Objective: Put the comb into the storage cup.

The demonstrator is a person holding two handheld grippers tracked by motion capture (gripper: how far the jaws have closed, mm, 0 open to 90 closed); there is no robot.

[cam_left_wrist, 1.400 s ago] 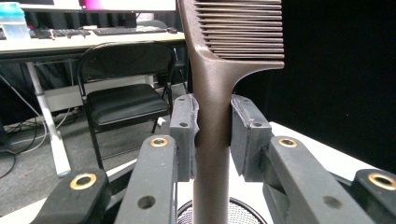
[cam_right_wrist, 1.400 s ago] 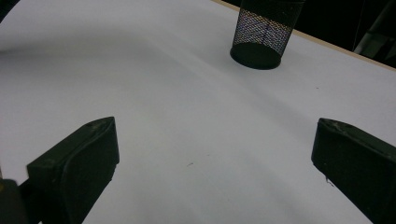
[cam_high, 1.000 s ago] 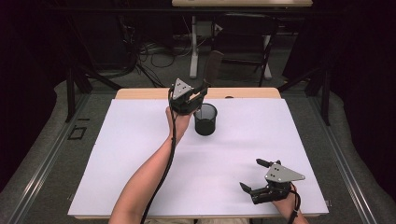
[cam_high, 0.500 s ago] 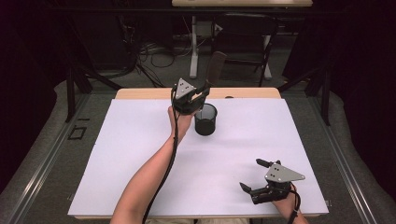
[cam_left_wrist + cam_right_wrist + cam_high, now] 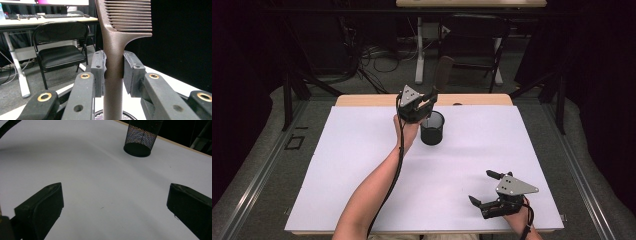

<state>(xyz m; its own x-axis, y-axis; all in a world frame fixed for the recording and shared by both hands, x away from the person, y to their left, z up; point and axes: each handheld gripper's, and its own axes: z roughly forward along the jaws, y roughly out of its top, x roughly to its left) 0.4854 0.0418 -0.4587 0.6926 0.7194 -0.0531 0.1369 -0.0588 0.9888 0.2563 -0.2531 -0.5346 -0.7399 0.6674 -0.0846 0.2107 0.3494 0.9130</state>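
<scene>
My left gripper (image 5: 431, 99) is raised at the far middle of the table, shut on the handle of a brown comb (image 5: 443, 71). In the left gripper view the pads (image 5: 98, 65) clamp the comb (image 5: 113, 37) upright, teeth at the top. A black mesh cup (image 5: 432, 129) stands on the white sheet just below and to the right of that gripper; its rim (image 5: 98, 114) lies under the comb's handle. My right gripper (image 5: 480, 186) rests near the front right edge, open, with nothing between its jaws (image 5: 115, 202). The cup (image 5: 141, 138) stands far ahead of it.
The white sheet (image 5: 362, 165) covers the table, with a wooden strip (image 5: 372, 100) showing at the back edge. A black folding chair (image 5: 60, 50) and a desk leg (image 5: 419, 55) with cables stand beyond the table. A person's left forearm (image 5: 377, 190) crosses the middle.
</scene>
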